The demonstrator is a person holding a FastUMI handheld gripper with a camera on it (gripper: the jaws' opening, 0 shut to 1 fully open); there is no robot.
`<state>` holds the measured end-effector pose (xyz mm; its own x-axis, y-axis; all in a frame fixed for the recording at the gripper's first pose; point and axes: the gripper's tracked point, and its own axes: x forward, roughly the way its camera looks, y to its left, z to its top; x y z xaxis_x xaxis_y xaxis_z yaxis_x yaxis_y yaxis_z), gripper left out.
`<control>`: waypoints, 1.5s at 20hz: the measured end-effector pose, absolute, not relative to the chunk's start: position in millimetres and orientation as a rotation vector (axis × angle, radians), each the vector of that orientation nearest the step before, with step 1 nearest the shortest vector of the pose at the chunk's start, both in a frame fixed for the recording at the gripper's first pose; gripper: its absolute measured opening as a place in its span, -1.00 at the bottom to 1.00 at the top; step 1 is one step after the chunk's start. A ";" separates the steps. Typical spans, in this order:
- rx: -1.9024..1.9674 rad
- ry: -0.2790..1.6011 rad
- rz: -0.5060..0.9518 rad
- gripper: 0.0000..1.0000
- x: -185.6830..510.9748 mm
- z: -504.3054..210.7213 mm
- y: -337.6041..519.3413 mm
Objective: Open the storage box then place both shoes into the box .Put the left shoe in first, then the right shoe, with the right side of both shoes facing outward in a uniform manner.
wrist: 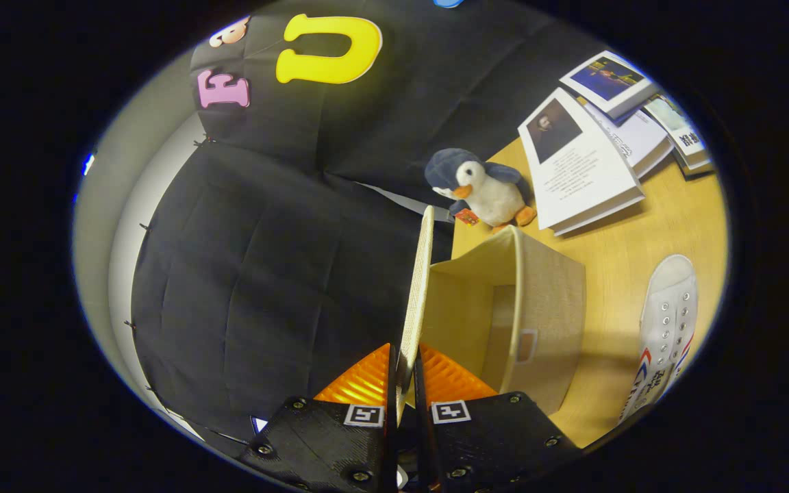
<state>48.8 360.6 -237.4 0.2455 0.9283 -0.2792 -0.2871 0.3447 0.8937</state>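
Observation:
My gripper (405, 373) is shut on the edge of the storage box lid (416, 287), a thin beige flap that stands edge-on and runs straight ahead from between the fingers. Beside the lid, the beige fabric storage box (552, 308) stands open on the wooden table, its hollow inside showing with nothing visible in it. A white lace-up sneaker (668, 322) with red and blue side markings lies on the table beyond the box's far side. Only this one shoe is in sight.
A plush penguin (483, 188) sits on the table (641, 246) just past the box. Several booklets and papers (579, 168) lie spread behind it. Black cloth hangs on the other side of the lid.

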 end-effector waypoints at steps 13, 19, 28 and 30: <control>0.485 0.860 1.052 -0.73 26.3 -166.5 515.9; 0.366 0.892 1.014 -0.33 15.8 -186.1 586.3; 0.227 0.898 0.974 0.91 17.2 -197.8 560.0; 0.218 0.895 0.960 0.91 16.7 -196.2 535.3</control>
